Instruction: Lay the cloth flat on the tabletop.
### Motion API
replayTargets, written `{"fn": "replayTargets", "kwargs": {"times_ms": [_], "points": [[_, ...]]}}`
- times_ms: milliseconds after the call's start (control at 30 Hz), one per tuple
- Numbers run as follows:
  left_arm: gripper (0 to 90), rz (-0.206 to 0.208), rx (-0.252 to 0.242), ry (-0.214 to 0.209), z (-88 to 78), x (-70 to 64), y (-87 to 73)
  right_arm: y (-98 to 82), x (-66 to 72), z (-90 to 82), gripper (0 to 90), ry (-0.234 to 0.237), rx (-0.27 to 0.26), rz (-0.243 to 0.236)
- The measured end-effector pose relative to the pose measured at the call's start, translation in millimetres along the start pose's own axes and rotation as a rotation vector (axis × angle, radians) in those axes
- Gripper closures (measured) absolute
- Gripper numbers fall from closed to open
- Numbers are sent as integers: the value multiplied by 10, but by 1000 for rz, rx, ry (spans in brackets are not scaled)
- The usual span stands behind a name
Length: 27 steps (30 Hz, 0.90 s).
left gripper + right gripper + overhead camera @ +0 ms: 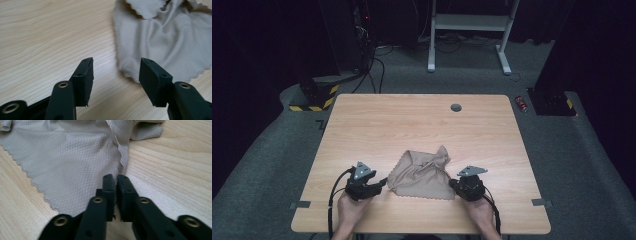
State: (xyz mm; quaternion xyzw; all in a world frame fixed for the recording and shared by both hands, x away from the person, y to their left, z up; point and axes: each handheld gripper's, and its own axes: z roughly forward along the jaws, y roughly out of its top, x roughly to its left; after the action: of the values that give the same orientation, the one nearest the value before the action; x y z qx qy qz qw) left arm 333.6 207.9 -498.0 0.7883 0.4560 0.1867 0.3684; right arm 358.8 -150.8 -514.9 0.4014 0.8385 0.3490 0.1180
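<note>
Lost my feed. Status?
Left gripper open, short of cloth. Right gripper shut on cloth edge. Cloth rumpled on table. Nothing in the way.

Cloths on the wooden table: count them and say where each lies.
1. A single crumpled beige cloth with a scalloped edge lies on the light wooden table, near its front edge, between the two tools. Nothing seems hidden beneath its folds, though that cannot be ruled out.

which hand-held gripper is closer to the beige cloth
Right. The right hand-held gripper has its jaws shut on the beige cloth at its edge; the left hand-held gripper stands open just short of the cloth's other edge.
</note>
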Motion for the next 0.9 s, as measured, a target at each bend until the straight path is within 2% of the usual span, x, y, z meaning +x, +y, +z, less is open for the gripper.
{"fn": "replayTargets", "kwargs": {"times_ms": [167, 267, 367, 533, 633, 700, 767, 833, 900], "points": [[455, 30, 25, -21, 166, -118, 78, -6, -68, -89, 898, -4, -24, 15], [456, 45, 37, -7, 223, -160, 102, -11, -96, -123, 898, -12, -26, 10], [457, 46, 47, -9, 234, -186, 104, -17, -109, -136, 899, -29, -21, 10], [460, 75, 73, -17, 223, -212, 74, -15, -216, -181, 898, -78, -30, 12], [460, 64, 67, -34, 199, -220, 60, -37, -286, -202, 896, -98, -27, 31], [460, 67, 57, -45, 181, -235, 67, -56, -272, -221, 860, -119, -37, 28], [460, 68, 55, -50, 178, -250, 77, -64, -266, -236, 840, -119, -46, 20], [459, 66, 58, -60, 206, -276, 102, -80, -226, -276, 770, -111, -74, 18], [457, 75, 70, -57, 240, -295, 108, -85, -200, -275, 731, -104, -78, 16]]}}
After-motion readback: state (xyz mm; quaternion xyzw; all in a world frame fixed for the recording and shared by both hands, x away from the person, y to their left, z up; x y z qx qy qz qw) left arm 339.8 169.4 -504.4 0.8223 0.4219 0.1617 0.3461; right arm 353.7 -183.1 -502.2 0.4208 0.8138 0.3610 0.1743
